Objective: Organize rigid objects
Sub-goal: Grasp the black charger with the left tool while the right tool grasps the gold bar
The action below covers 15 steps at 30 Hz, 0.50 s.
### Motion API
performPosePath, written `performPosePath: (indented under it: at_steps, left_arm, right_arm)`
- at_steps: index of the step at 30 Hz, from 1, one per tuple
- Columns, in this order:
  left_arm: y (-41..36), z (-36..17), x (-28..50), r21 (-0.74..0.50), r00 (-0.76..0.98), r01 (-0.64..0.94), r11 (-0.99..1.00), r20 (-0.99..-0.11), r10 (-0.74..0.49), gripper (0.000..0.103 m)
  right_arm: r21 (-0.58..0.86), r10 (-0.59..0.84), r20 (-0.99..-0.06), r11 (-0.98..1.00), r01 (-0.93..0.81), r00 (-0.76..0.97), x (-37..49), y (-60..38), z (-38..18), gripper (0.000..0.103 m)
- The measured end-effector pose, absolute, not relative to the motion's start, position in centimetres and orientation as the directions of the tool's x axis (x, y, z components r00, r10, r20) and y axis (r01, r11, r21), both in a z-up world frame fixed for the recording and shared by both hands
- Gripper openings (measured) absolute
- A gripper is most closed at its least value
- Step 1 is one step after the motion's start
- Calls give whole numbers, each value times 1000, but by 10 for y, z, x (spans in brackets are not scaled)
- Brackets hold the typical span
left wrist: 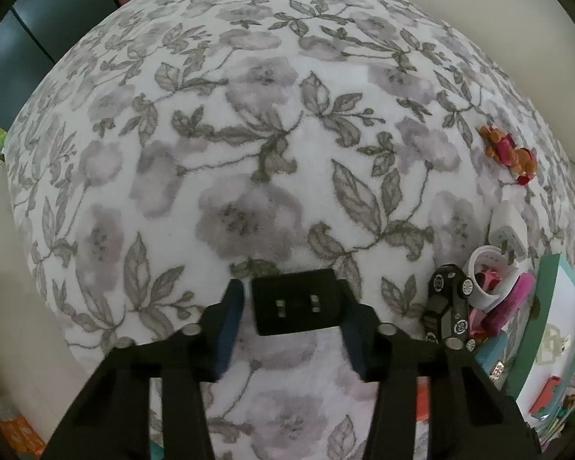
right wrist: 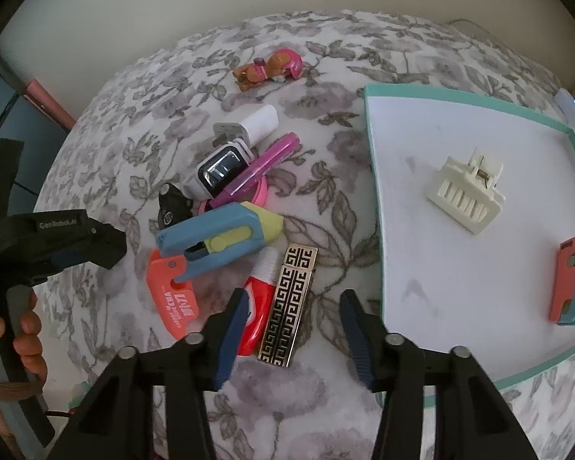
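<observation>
L gripper (left wrist: 293, 326) is part open around a black rectangular block (left wrist: 296, 301); the right pad touches it, the left pad shows a slim gap, so can't tell if it's gripped. R gripper (right wrist: 293, 326) is part open over the floral bedspread (right wrist: 107, 145), holding nothing, w/ a gold-black patterned case (right wrist: 289, 306) and red tube (right wrist: 258, 303) between the fingers. Teal-rimmed tray (right wrist: 375, 199) sits right, carrying a cream claw clip (right wrist: 465, 195).
</observation>
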<state>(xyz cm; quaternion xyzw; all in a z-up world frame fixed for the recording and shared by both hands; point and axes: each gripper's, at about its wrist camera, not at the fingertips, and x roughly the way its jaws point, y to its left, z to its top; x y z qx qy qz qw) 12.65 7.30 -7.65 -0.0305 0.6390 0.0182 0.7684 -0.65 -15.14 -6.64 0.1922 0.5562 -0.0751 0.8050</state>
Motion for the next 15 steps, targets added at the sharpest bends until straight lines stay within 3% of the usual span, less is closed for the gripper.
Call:
performPosePath:
  at_steps: [7,15]
  left_arm:
    - [68,-77,124,-2,188,-36,999,-982,4,43]
    - [61,-74,124,-4,187,-18,1000,-982,0,43]
  right_arm:
    - [213,94,-933,922,323,348,-6,-148,-72,36]
    - [201,97,-944,927,318,314,-5,-147,-81,35]
